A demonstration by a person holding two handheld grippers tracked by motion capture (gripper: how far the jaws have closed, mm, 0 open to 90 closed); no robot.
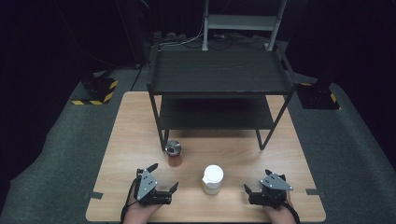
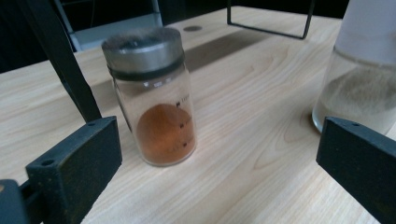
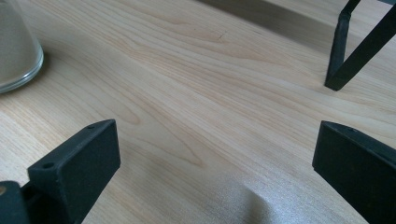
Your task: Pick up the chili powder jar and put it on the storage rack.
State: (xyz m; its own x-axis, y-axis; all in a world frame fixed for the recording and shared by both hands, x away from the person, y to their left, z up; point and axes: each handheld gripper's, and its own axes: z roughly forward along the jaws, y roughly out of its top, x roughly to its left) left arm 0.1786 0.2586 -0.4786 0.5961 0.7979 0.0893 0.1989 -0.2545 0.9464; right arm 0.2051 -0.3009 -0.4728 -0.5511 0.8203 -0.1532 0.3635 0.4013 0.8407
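A small glass jar with a metal lid [image 1: 174, 151] [image 2: 159, 107] holds orange-brown powder and stands upright on the wooden table [image 1: 140, 126], just in front of the rack's left front leg. A wider glass jar with a white lid [image 1: 213, 178] [image 2: 359, 79] holds pale powder near the front middle. My left gripper [image 1: 164, 176] [image 2: 219, 149] rests open at the front left, jaws pointing at the small jar, a short way from it. At the front right, my right gripper [image 1: 257, 180] [image 3: 215, 149] is open over bare wood, with the white-lidded jar's base [image 3: 16, 46] to its left.
A black two-shelf metal rack [image 1: 219, 74] stands across the back half of the table; one of its legs [image 3: 345, 46] rises ahead of the right gripper. Dark floor surrounds the table, with cables and a stand base behind it.
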